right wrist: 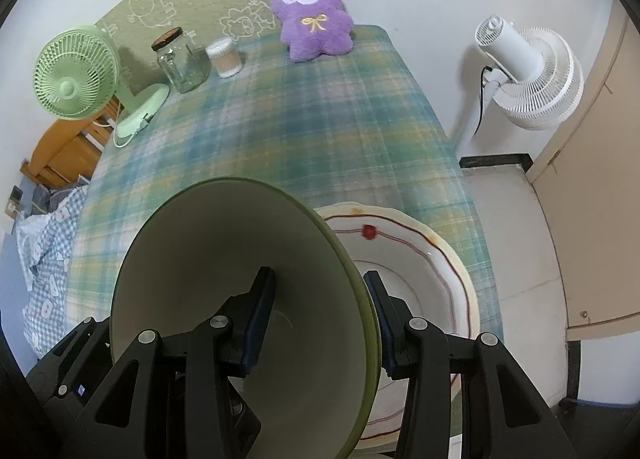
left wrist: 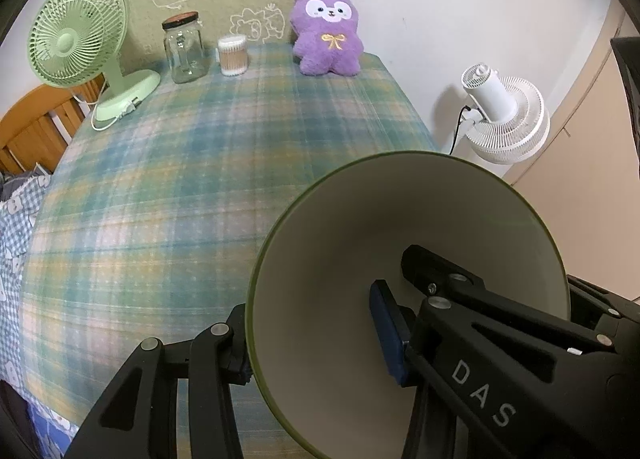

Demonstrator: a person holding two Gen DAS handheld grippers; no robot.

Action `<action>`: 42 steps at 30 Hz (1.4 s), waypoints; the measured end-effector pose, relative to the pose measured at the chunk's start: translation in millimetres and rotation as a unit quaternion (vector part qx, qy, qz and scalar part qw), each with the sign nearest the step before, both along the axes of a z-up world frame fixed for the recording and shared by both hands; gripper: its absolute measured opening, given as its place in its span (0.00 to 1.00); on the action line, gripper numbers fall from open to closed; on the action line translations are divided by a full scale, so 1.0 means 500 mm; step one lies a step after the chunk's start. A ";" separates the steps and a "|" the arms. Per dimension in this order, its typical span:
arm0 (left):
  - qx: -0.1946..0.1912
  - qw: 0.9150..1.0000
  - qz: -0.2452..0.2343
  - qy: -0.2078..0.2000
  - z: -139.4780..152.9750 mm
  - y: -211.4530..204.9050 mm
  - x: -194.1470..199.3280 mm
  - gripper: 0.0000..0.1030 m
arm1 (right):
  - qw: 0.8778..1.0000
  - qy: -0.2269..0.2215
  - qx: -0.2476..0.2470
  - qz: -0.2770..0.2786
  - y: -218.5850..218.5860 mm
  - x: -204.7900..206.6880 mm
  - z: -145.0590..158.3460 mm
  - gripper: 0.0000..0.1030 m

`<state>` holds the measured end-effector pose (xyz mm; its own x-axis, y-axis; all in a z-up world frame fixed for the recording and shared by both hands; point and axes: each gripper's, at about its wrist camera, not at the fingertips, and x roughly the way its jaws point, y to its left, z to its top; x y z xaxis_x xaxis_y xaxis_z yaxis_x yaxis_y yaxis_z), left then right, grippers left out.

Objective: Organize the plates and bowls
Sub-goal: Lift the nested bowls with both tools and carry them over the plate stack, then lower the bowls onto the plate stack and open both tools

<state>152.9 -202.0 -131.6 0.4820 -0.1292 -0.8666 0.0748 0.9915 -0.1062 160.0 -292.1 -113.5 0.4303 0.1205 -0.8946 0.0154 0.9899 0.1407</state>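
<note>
Plaid table: two hand-held grippers clamp one green bowl above one plate.

The green-rimmed cream bowl looks matt and smooth inside. The white scalloped ceramic plate with red lines is glossy. A woven plaid cloth covers the table. The purple rabbit toy is fuzzy plush; the clear jar is shiny glass.

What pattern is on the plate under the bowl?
White plate with wavy red-brown lines and a red spot; right wrist view.
</note>
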 end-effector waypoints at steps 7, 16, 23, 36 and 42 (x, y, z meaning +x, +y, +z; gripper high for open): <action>-0.003 1.000 0.007 0.018 -0.026 -0.034 0.006 0.47 | 1.000 0.017 -0.001 0.004 -0.036 0.010 -0.027 0.47; 0.003 0.999 0.023 0.027 -0.048 -0.065 0.012 0.46 | 0.999 0.027 0.002 0.016 -0.067 0.021 -0.052 0.47; 0.007 0.999 0.033 0.024 -0.051 -0.072 0.012 0.47 | 0.999 0.026 0.008 0.024 -0.076 0.026 -0.055 0.47; 0.003 0.999 0.026 0.021 -0.049 -0.077 0.005 0.54 | 0.999 0.014 0.008 0.037 -0.077 0.019 -0.052 0.51; -0.003 0.999 0.031 0.018 -0.045 -0.070 0.003 0.71 | 0.999 0.007 -0.010 0.037 -0.076 0.017 -0.042 0.64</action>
<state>154.6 -237.2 -153.9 0.4571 -0.1058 -0.8831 0.0099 0.9934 -0.1139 168.3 -330.1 -134.4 0.4085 0.1338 -0.9029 -0.0570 0.9910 0.1210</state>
